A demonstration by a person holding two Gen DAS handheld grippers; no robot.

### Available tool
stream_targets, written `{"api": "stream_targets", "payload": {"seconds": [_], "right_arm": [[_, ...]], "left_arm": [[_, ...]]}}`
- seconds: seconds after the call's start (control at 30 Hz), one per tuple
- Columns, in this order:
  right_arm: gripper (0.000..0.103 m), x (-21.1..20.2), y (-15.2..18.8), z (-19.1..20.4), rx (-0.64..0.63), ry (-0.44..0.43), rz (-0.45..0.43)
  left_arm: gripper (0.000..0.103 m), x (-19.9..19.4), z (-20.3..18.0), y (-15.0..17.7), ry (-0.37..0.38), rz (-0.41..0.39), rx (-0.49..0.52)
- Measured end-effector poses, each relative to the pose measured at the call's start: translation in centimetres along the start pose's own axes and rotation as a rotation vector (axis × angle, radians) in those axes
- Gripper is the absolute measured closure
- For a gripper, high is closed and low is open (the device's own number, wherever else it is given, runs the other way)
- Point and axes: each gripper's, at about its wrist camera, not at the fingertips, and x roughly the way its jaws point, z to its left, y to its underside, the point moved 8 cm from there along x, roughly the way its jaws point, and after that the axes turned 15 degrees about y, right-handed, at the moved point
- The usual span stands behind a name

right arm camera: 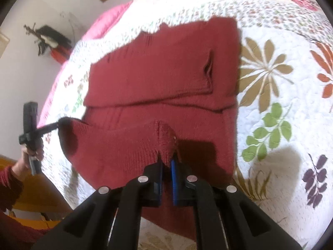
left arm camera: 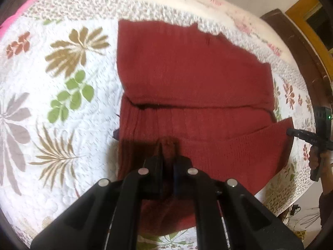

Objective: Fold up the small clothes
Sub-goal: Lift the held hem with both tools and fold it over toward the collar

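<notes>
Dark red knitted wool makes up the one small sweater [left arm camera: 193,70] that is spread on the bed, on a white quilt with printed leaves and flowers [left arm camera: 62,79]. Only one piece of clothing is seen, and two tongs are seen. The near hem is lifted off the quilt at two spots. The left tongs [left arm camera: 167,156] are closed on a bunched bit of the hem. The right tongs [right arm camera: 166,158] are closed on another bit of the same hem, and a small peak of knit is pushed up between the blue pads [right arm camera: 173,173].

The knit is judged to be soft, light and floppy. It is likely to sag in the middle when it is lifted. It is not slippery, because the ribbed wool can be caught well. It may stretch if it is pulled hard.

The best places to be held are thought to be the two ends of the hem. That way the edge can be kept straight while it is carried over.
</notes>
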Motion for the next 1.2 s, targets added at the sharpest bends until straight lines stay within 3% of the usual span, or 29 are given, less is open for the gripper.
{"api": "stream_targets", "payload": {"seconds": [0.27, 0.53, 0.97, 1.07, 1.2], "right_arm": [[0.096, -2.7, -2.9, -1.1, 0.038, -0.016, -0.073], [0.096, -3.7, -9.3, -1.8, 0.021, 0.027, -0.143], [0.096, -0.3, -20.9, -4.9, 0.072, 0.127, -0.164], [0.096, 1.1, -23.0, -6.0, 0.113, 0.123, -0.157], [0.096, 5.2, -24.5, -7.0, 0.126, 0.165, -0.098]], "left_arm": [[0.097, -2.0, -0.2, -4.1, 0.026, -0.094, 0.001], [0.097, -1.4, -1.4, -11.1, 0.021, -0.176, 0.027], [0.097, 2.9, -0.3, -24.1, -0.048, -0.245, 0.050], [0.097, 4.1, 0.6, -25.9, -0.073, -0.245, 0.042], [0.097, 7.4, 2.6, -26.1, -0.139, -0.177, 0.037]]}}
